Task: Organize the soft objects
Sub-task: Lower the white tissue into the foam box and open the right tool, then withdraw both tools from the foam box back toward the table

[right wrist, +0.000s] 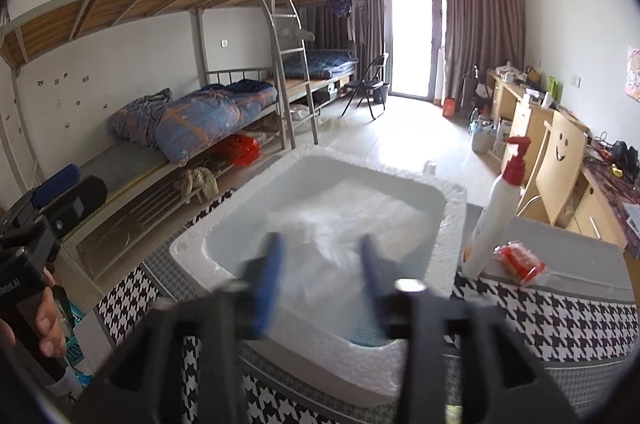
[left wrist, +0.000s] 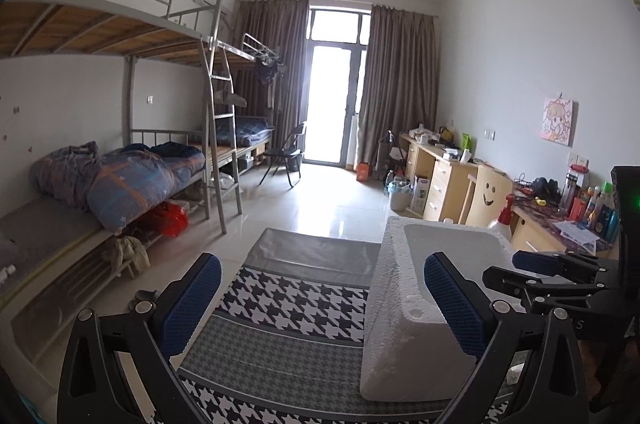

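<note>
Hovering right tongs (right wrist: 320,264) parted, empty | clear bag (right wrist: 352,224) below in foam box (right wrist: 452,224) | left tongs (left wrist: 320,304) wide, empty

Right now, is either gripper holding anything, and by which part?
Nothing is held. The left gripper is open over the cloth, and the right gripper is open above the clear bag in the foam box.

One white foam box (right wrist: 448,224) on the tabletop (right wrist: 560,308), holding one clear plastic bag (right wrist: 344,220). At its 3 o'clock: one white pump bottle (right wrist: 496,212), one red packet (right wrist: 520,262). Two tools: left tool (left wrist: 320,298), right tool (right wrist: 320,276); one hand (right wrist: 46,320) at 9 o'clock.
</note>
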